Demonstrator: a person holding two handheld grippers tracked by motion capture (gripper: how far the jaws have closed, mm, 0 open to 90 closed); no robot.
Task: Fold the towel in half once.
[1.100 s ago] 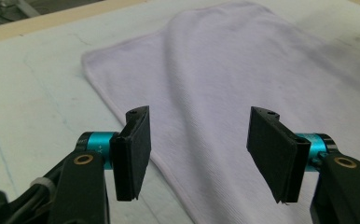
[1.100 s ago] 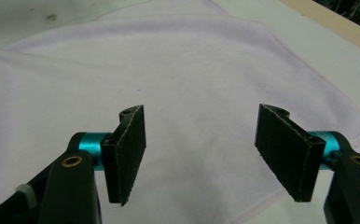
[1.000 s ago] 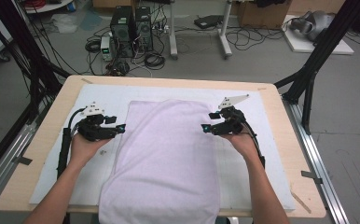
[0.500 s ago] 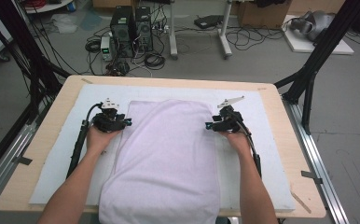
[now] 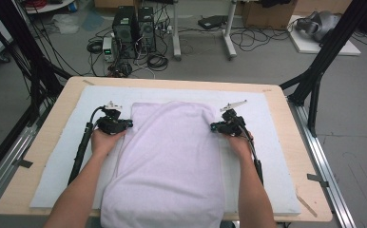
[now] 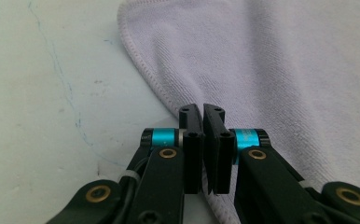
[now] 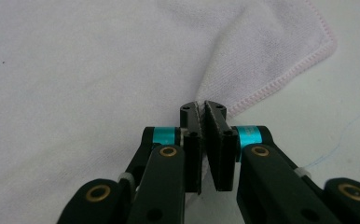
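We see a wooden table [image 5: 43,142] with a pale mat [image 5: 276,137] spread over most of its top. On the mat lies a towel [image 5: 172,161], pale lilac, soft and looped in texture, with a stitched hem running round its edge. It sits in the middle of the mat, its far end with two rounded corners pointing away from the person, its near end hanging over the table's near edge. The cloth lies mostly flat, with shallow folds running along its length and a slight rise between the two far corners.

The person's forearms reach in on either side of the towel, one hand at each long edge, both near its far end.

The left gripper [image 5: 127,124] meets the towel's left edge just short of the far left corner. In the left gripper view [image 6: 202,112] its jaws stand almost together, a thin slit between them, and the towel's hem [image 6: 162,91] runs down into that slit, so it pinches the edge.

The right gripper [image 5: 214,127] meets the towel's right edge just short of the far right corner. In the right gripper view [image 7: 201,108] the jaws are pressed close, with the hem [image 7: 280,77] caught between their tips and the cloth drawn up into a small ridge towards them.
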